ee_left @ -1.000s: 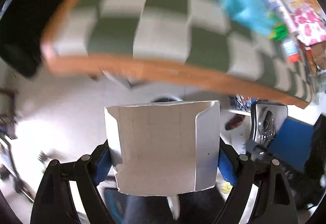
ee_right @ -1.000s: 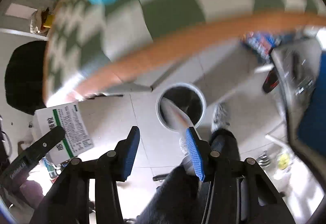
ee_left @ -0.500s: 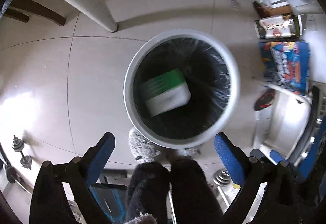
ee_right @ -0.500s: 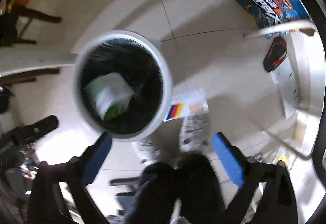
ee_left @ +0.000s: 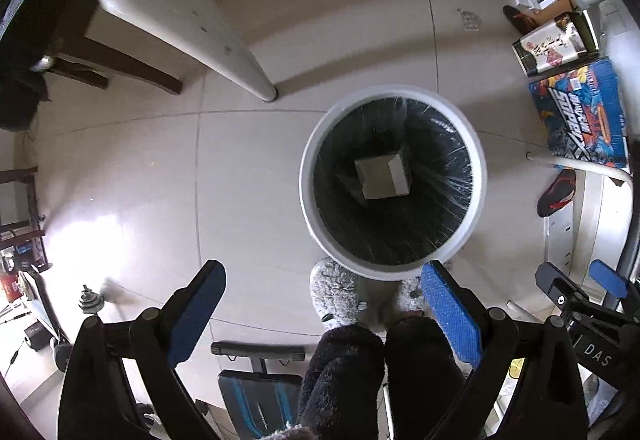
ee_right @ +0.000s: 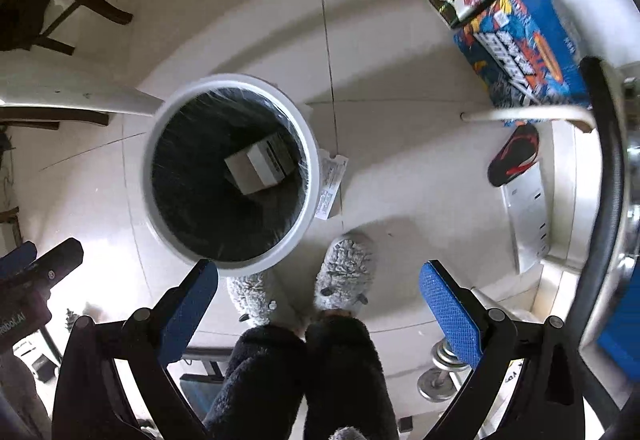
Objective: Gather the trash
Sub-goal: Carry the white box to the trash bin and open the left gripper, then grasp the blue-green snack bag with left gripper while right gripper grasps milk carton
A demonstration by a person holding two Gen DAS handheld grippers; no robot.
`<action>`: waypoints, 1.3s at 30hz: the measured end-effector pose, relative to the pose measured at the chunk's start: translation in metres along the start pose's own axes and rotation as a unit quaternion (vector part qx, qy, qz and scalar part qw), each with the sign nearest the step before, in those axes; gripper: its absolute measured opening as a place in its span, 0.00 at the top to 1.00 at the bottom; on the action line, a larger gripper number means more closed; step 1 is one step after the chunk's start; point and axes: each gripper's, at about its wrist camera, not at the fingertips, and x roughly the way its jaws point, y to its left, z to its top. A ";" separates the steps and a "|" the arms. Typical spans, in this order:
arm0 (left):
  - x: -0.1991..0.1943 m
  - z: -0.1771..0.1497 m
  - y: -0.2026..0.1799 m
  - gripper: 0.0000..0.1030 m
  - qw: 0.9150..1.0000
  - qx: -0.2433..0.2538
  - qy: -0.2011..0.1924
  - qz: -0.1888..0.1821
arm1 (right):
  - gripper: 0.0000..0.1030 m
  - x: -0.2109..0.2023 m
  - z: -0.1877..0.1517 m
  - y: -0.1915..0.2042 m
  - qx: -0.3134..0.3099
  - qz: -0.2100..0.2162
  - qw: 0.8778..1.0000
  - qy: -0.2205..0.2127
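left wrist view: the left gripper sits at the bottom of the frame, its blue fingers spread wide with nothing between them. right of centre stands the white bin with a black liner, and a pale box lies at its bottom.

right wrist view: the right gripper is likewise spread and empty. the bin is left of centre with the box inside, and a paper slip lies on the floor touching its right rim.

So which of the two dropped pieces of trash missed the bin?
The printed paper leaflet: it lies flat on the floor tiles against the outside of the white bin, while the small white box rests inside on the black liner.
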 end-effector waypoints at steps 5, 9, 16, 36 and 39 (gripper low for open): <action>-0.061 -0.021 0.008 0.03 1.000 -0.009 -0.019 -0.007 | 0.01 -0.063 -0.016 0.007 -0.003 0.004 1.000 -0.017; -0.115 -0.043 0.016 0.03 0.999 -0.010 -0.030 -0.013 | 0.01 -0.129 -0.037 0.010 -0.004 0.010 0.999 -0.032; -0.228 -0.075 0.037 0.03 0.997 -0.004 -0.073 -0.020 | 0.01 -0.244 -0.073 0.018 0.006 0.041 0.998 -0.051; -0.411 0.073 -0.038 0.00 0.975 0.000 -0.222 -0.004 | 0.01 -0.474 0.083 -0.086 0.050 0.034 0.984 -0.167; -0.393 0.121 -0.054 0.00 0.980 -0.027 -0.195 -0.005 | 0.01 -0.456 0.141 -0.112 0.039 0.015 0.989 -0.145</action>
